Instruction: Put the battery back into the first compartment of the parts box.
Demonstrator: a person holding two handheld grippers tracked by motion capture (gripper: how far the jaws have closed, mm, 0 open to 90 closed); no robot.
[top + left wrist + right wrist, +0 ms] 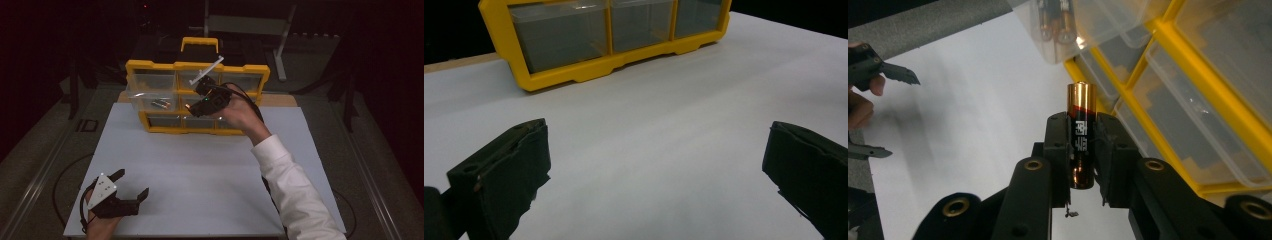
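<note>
white table (200, 190) is topped at its far edge by a yellow organizer (150, 66), one clear drawer (142, 97) pulled out with batteries inside. left gripper (134, 186) is rested near the front edge, jaws spread, nothing between. right gripper (1082, 150) is raised before the organizer, clamped on a battery (1081, 131).

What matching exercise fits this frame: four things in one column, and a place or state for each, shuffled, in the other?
Things:
1. battery
2. left gripper
3. pulled-out drawer
4. organiser handle

States:
A. yellow, on top of the case
B. clamped between the right gripper's jaws
C. jaws wide apart over the white table, nothing between them
D. clear, sticking out at the left, batteries inside

Pairs: 1-B, 2-C, 3-D, 4-A
</note>
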